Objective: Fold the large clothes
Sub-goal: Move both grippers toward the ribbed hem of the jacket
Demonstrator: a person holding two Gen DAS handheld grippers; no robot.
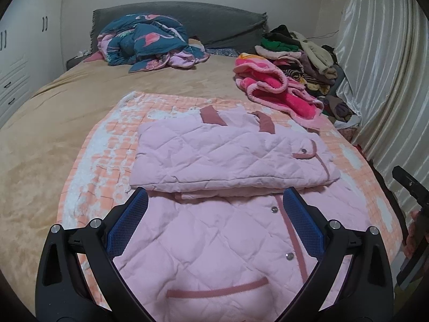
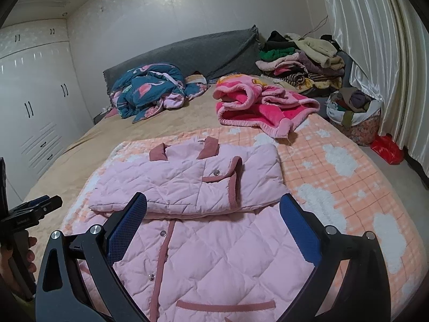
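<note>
So, the pink quilted jacket (image 1: 230,161) lies flat on the orange checked blanket (image 1: 102,145) in the middle of the bed (image 1: 53,112), its upper half folded down over the lower half, collar pointing toward the grey headboard (image 1: 214,18). The left tool (image 1: 214,198) hovers just above the jacket's near half, fingers spread wide, nothing between them. The right tool (image 2: 213,204) hangs beside it, likewise spread and empty. Further back, a bright pink fleece robe (image 2: 257,107) sprawls, then a blue flamingo quilt (image 1: 144,43) and a heap of clothes (image 2: 300,59) by the curtain (image 2: 375,53).
</note>
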